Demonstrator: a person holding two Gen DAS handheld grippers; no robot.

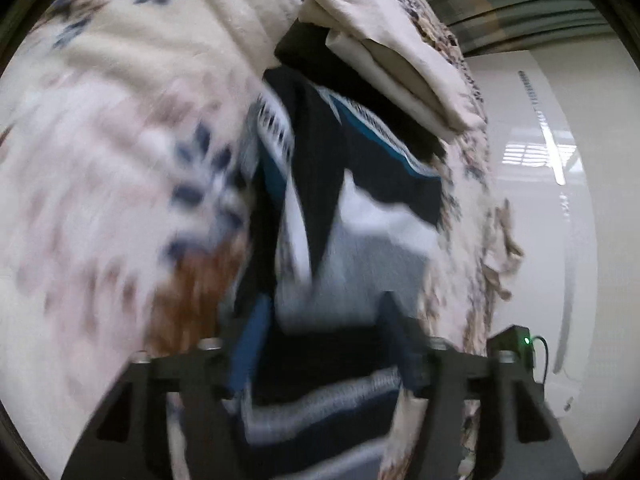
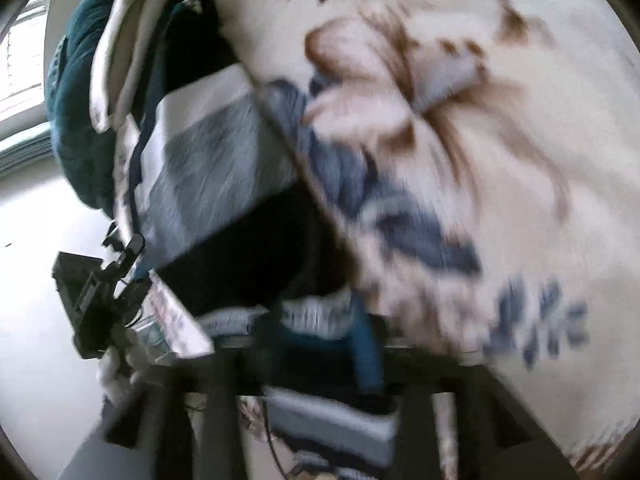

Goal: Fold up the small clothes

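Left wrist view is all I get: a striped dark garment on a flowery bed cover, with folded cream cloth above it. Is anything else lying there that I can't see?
Observer: Yes. A dark teal bundle lies just beyond the folded cream cloth.
Operator: And the brown smudge on the cover, is it a stain?
Observer: Probably print. The right wrist view shows a big brown flower on the floral cover.
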